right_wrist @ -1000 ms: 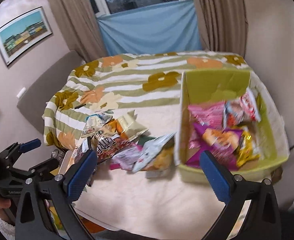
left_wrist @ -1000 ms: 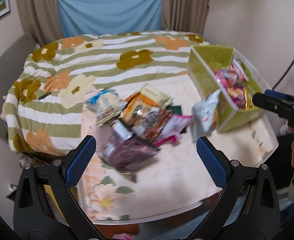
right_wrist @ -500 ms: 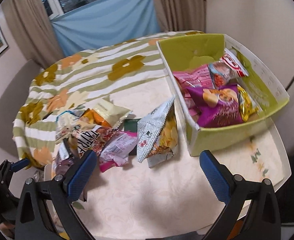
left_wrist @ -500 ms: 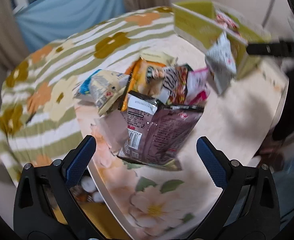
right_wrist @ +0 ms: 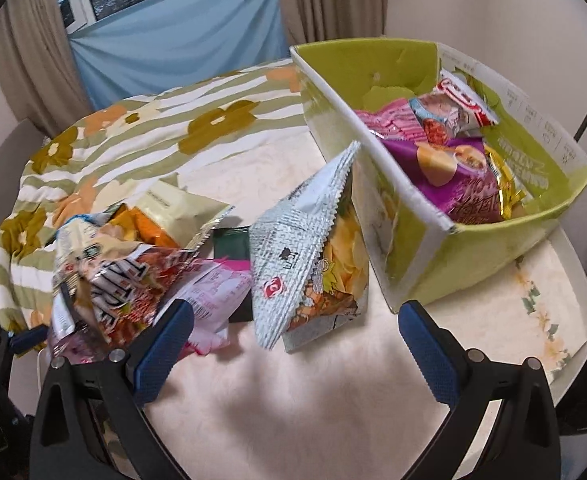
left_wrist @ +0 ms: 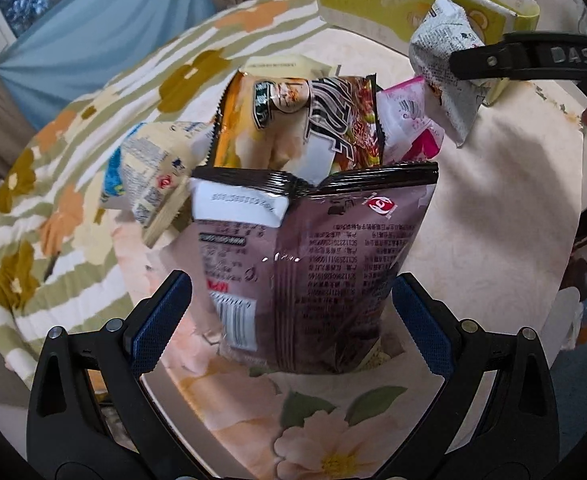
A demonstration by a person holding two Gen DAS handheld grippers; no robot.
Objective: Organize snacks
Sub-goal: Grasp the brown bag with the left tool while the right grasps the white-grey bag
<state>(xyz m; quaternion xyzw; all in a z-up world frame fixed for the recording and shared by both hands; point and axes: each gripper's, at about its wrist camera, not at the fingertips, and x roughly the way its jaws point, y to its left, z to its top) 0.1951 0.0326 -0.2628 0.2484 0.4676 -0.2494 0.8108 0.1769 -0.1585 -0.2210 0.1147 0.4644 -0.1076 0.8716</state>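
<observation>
Two grippers are in play, both with jaws spread wide and nothing between them. In the left wrist view, the left gripper (left_wrist: 291, 320) hangs low over the near edge of the table (left_wrist: 493, 200), and a dark purple snack bag (left_wrist: 313, 264) lies directly ahead between the lines of its blue fingers (left_wrist: 159, 320), printed back up, its lower edge level with the fingertips; contact with either pad cannot be made out. Behind that bag sits a loose pile: an orange bag (left_wrist: 233, 132), a red and black striped bag (left_wrist: 341, 120), a pale blue-edged packet (left_wrist: 149, 176) off to the left, and a pink packet (left_wrist: 409, 120) to the right.

From the right wrist camera, the right gripper (right_wrist: 293, 344) hovers above bare tabletop, and a silver chip bag (right_wrist: 305, 256) stands tilted just beyond the gap, leaning against the side wall of a green cardboard box (right_wrist: 473, 256). Inside the box lie several snacks, among them a purple bag (right_wrist: 457, 176), a pink packet and a red and white one (right_wrist: 465, 100). A floral blanket (right_wrist: 133, 128) covers the far surface.
</observation>
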